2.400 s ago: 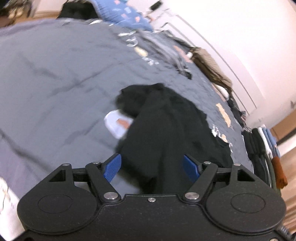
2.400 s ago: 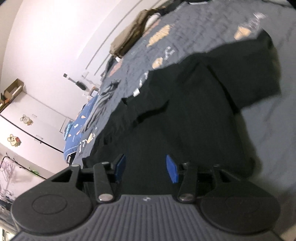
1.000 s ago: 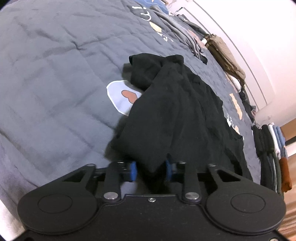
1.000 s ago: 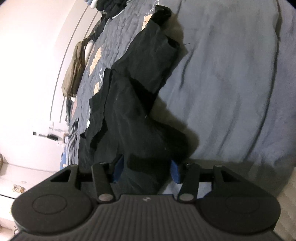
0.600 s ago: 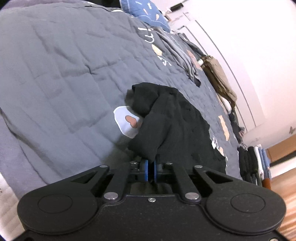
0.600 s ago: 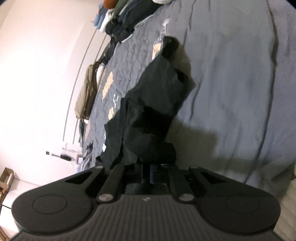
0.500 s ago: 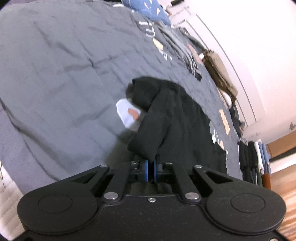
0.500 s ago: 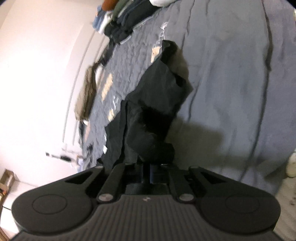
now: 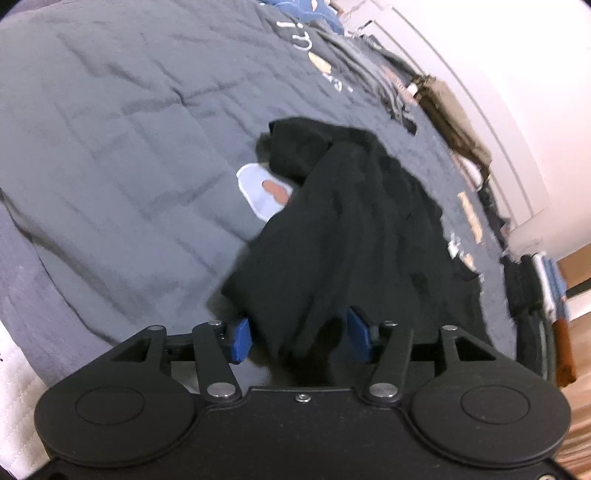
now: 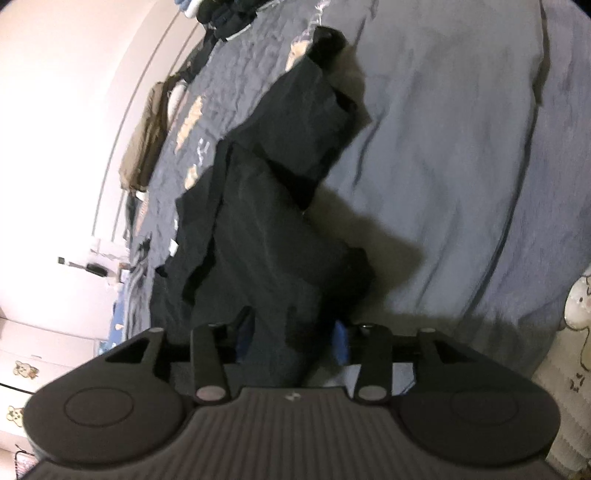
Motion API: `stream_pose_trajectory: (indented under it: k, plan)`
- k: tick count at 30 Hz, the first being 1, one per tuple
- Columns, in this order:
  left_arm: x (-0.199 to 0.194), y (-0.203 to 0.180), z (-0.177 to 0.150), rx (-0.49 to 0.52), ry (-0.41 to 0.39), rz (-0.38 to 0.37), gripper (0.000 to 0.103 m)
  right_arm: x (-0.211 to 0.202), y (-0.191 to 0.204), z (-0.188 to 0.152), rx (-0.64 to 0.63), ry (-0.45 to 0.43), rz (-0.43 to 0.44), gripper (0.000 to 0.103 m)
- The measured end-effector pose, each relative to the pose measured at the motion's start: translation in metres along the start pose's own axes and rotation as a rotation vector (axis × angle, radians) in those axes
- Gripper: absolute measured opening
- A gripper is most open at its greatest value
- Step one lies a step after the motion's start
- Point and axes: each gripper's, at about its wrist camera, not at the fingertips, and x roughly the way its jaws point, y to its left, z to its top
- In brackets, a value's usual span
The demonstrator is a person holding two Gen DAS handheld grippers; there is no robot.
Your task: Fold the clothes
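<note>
A black garment lies rumpled on the grey quilt, one sleeve bunched at its far end. My left gripper is at its near edge with the jaws opening; a fold of the cloth hangs loosely between the blue pads, which stand apart from it. In the right wrist view the same black garment stretches away, a sleeve folded over at the far end. My right gripper has its jaws opening too, with the cloth's near edge lying between the fingers, unpinched.
A stack of folded clothes stands at the right edge of the bed, above wooden floor. An olive garment and other dark clothes lie along the white wall. A blue patterned pillow is at the far end. A pale patch shows on the quilt.
Both grippers were shut on the garment's near edge half a second ago; both have since spread their jaws and let the cloth go. The garment has settled back on the quilt.
</note>
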Motion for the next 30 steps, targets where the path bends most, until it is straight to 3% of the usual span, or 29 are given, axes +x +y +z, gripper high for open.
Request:
stream_pose_trajectory:
  k: [10,14,15,17,18,22,24,25,26,29,30]
  plan:
    - [0.009,-0.008,-0.002,0.043,-0.013,0.003,0.050,0.009,-0.004,-0.003,0.003,-0.035,0.033,0.046]
    - [0.009,-0.008,-0.002,0.034,-0.008,-0.007,0.024,0.008,-0.006,-0.001,0.024,-0.043,0.053,0.045]
    - [0.009,-0.007,-0.002,0.031,-0.013,-0.007,0.023,0.008,-0.006,0.000,0.024,-0.046,0.056,0.038]
    - [0.011,-0.006,-0.002,0.015,-0.011,-0.007,0.023,0.006,-0.006,-0.001,0.019,-0.067,0.056,0.024]
    - [0.012,-0.006,-0.002,0.002,-0.009,-0.007,0.024,0.005,-0.006,-0.001,0.015,-0.074,0.057,0.022]
    - [0.017,-0.006,-0.001,-0.008,0.003,-0.020,0.042,0.007,-0.008,-0.002,0.037,-0.069,0.064,0.028]
    - [0.018,-0.009,-0.002,0.007,0.000,-0.022,0.044,0.009,-0.008,-0.002,0.037,-0.062,0.071,0.029]
    - [0.019,-0.011,-0.003,0.019,-0.006,-0.019,0.042,0.010,-0.006,-0.003,0.022,-0.064,0.070,0.029]
    - [0.018,-0.012,-0.003,0.032,-0.012,-0.009,0.030,0.008,-0.004,-0.004,0.001,-0.071,0.070,0.028]
    - [0.015,-0.010,-0.004,0.026,-0.020,-0.005,0.012,0.001,0.001,-0.005,-0.029,-0.092,0.087,0.007]
    - [0.011,-0.009,-0.004,0.019,-0.025,-0.016,0.012,-0.002,0.001,-0.005,-0.023,-0.095,0.102,0.007]
